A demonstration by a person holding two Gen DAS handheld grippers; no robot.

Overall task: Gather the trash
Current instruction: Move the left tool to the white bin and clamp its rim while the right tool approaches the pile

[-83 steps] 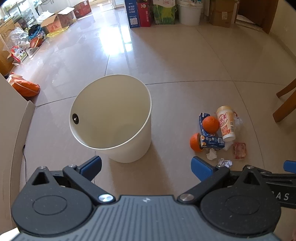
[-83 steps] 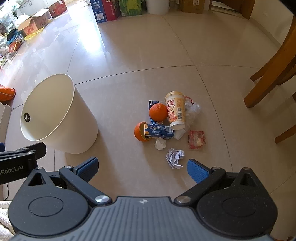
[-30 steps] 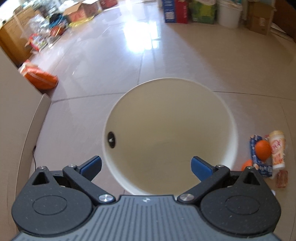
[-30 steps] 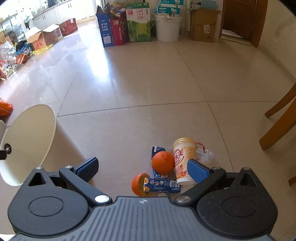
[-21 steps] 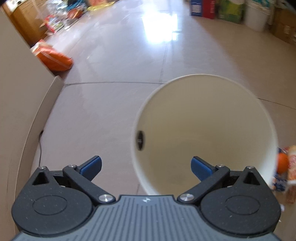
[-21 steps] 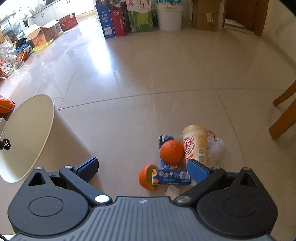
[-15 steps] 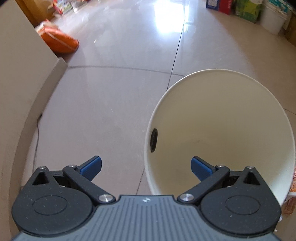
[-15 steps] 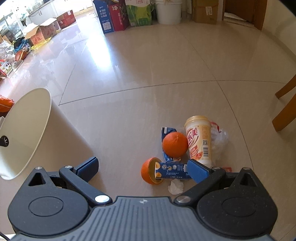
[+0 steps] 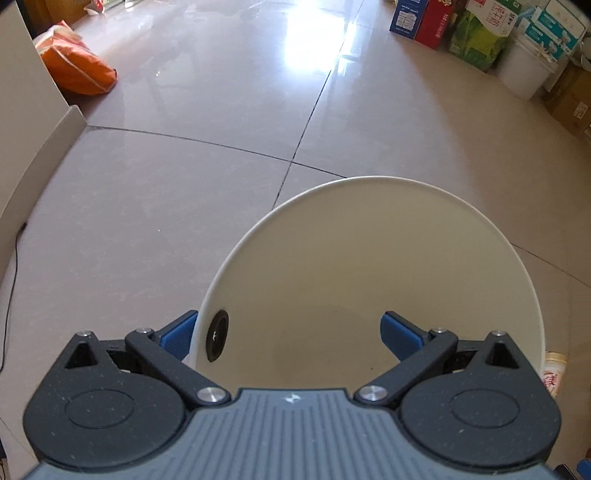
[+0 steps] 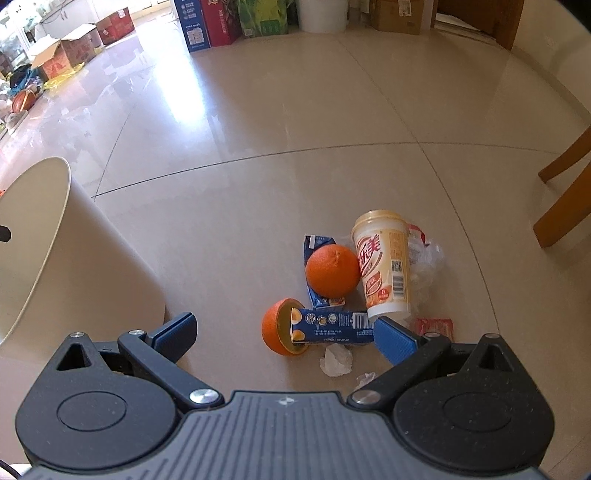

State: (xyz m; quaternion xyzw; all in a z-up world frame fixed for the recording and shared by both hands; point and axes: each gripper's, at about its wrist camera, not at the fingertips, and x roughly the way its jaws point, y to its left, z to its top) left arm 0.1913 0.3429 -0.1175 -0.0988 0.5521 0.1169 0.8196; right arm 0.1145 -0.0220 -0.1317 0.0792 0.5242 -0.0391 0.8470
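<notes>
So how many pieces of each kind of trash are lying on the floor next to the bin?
Oranges, whole and half: 2
Blue cartons: 2
Cup: 1
Clear plastic bag: 1
Red wrapper: 1
Crumpled paper: 2
Total: 9

Home interior, large open living or dining room. Glossy beige tiled floor (image 10: 258,122) with window glare. Wooden chair legs (image 10: 565,206) at right edge. Product cartons (image 10: 207,22) and white plastic bucket (image 10: 321,14) stacked along far wall; open cardboard boxes (image 10: 74,48) and loose belongings at left. Orange bag (image 9: 77,70) lying beside pale cabinet side (image 9: 22,110). Wooden door frame (image 10: 480,14) in far corner.
</notes>
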